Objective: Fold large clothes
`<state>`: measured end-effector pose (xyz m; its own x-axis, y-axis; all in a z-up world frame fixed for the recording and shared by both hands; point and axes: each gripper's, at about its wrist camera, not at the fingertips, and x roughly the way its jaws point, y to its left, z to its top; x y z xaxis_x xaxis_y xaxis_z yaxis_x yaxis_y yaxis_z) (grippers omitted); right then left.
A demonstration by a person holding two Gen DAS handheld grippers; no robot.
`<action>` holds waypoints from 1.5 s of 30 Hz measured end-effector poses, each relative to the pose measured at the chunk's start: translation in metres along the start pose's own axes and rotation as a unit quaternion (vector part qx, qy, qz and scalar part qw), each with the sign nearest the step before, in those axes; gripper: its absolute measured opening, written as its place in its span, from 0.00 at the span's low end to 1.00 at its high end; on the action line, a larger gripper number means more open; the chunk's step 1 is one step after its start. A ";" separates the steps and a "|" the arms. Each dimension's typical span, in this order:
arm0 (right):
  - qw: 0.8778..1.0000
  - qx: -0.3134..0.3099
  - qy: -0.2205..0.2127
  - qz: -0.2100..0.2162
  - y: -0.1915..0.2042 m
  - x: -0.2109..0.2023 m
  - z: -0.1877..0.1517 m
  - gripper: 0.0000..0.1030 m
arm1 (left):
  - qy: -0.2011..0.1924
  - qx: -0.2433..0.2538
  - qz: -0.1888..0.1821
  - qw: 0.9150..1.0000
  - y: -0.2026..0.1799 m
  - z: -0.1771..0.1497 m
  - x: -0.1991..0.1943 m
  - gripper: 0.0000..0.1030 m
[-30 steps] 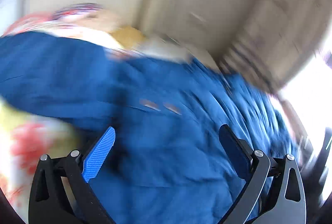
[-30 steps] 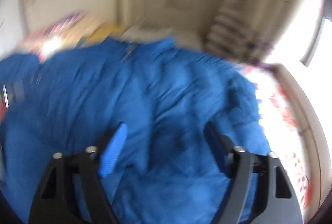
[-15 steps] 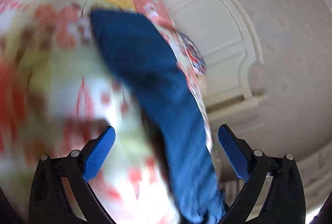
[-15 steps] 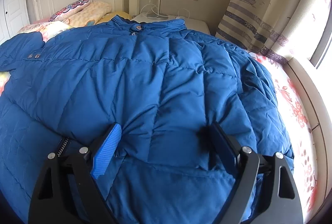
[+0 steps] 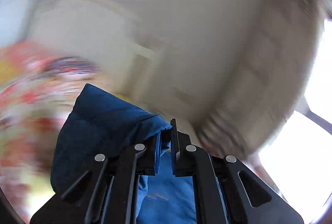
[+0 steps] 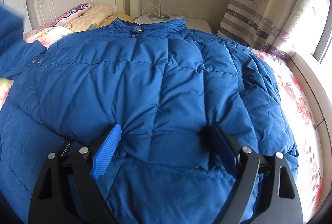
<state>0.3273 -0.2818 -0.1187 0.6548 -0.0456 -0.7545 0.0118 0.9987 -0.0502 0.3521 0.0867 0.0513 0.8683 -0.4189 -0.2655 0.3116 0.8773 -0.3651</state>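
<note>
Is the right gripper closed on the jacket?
No, the right gripper stands wide open, its fingers resting on the spread blue jacket without pinching it.

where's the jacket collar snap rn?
Right wrist view: the collar snap sits top centre on the blue jacket, at the headboard end, right of the pillows, just before the white nightstand.
</note>
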 end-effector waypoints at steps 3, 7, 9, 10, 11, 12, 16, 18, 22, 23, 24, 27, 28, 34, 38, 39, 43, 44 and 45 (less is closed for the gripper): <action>1.000 0.007 0.001 0.008 -0.003 0.000 0.000 0.83 | 0.091 0.085 -0.059 0.990 -0.078 -0.053 0.047 0.05; 1.000 0.015 0.000 0.018 -0.007 0.000 0.000 0.83 | 0.250 0.114 -0.080 0.958 -0.105 -0.129 0.110 0.06; 1.000 0.019 0.000 0.022 -0.008 0.000 -0.001 0.83 | 0.287 0.113 -0.086 0.947 -0.102 -0.153 0.116 0.06; 1.000 0.019 0.000 0.023 -0.009 0.000 -0.001 0.83 | 0.289 0.117 -0.086 0.946 -0.103 -0.156 0.112 0.06; 1.000 0.020 0.000 0.022 -0.008 0.000 -0.001 0.83 | 0.286 0.121 -0.084 0.947 -0.103 -0.154 0.106 0.06; 1.000 0.021 -0.001 0.023 -0.008 0.000 -0.001 0.83 | 0.273 0.127 -0.079 0.950 -0.102 -0.147 0.095 0.06; 1.000 0.019 -0.002 0.019 -0.008 -0.001 -0.001 0.83 | 0.185 0.132 -0.094 0.969 -0.095 -0.115 0.025 0.07; 1.000 0.019 -0.003 0.018 -0.007 -0.001 -0.001 0.83 | 0.125 0.106 -0.082 0.983 -0.068 -0.099 -0.006 0.18; 1.000 0.017 -0.002 0.017 -0.006 -0.001 -0.001 0.83 | 0.122 -0.031 0.089 0.988 0.014 -0.105 -0.011 0.51; 1.000 0.017 -0.002 0.015 -0.006 -0.001 -0.001 0.83 | 0.137 -0.064 0.104 0.983 0.030 -0.110 -0.008 0.51; 1.000 0.015 -0.002 0.014 -0.006 -0.001 -0.001 0.83 | 0.153 -0.095 0.113 0.977 0.044 -0.117 -0.003 0.51; 1.000 0.013 -0.001 0.011 -0.004 -0.002 -0.001 0.83 | 0.179 -0.075 0.131 0.972 0.045 -0.130 0.014 0.51; 1.000 0.013 -0.002 0.011 -0.004 -0.002 -0.001 0.83 | 0.190 -0.063 0.134 0.971 0.043 -0.132 0.017 0.51; 0.994 -0.061 -0.086 0.013 0.030 -0.038 -0.004 0.82 | 0.225 -0.049 0.146 0.962 0.055 -0.143 0.025 0.73; 0.966 -0.225 -0.126 0.013 0.104 -0.058 -0.010 0.82 | 0.229 -0.045 0.140 0.962 0.058 -0.143 0.024 0.78; 0.953 -0.273 -0.130 0.003 0.125 -0.058 -0.014 0.82 | 0.230 -0.043 0.139 0.962 0.057 -0.143 0.025 0.80; 0.907 -0.401 -0.126 -0.022 0.181 -0.041 -0.028 0.82 | 0.229 -0.048 0.131 0.963 0.057 -0.141 0.021 0.82; 0.898 -0.421 -0.125 -0.031 0.191 -0.035 -0.030 0.82 | 0.228 -0.051 0.128 0.964 0.058 -0.141 0.020 0.82; 0.888 -0.440 -0.127 -0.037 0.199 -0.029 -0.032 0.82 | 0.226 -0.054 0.125 0.965 0.059 -0.140 0.020 0.82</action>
<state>0.2864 -0.0822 -0.1279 0.8280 0.0083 -0.5606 -0.4595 0.5830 -0.6701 0.3343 0.0973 -0.1008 0.6463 -0.2789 -0.7103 0.0512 0.9446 -0.3243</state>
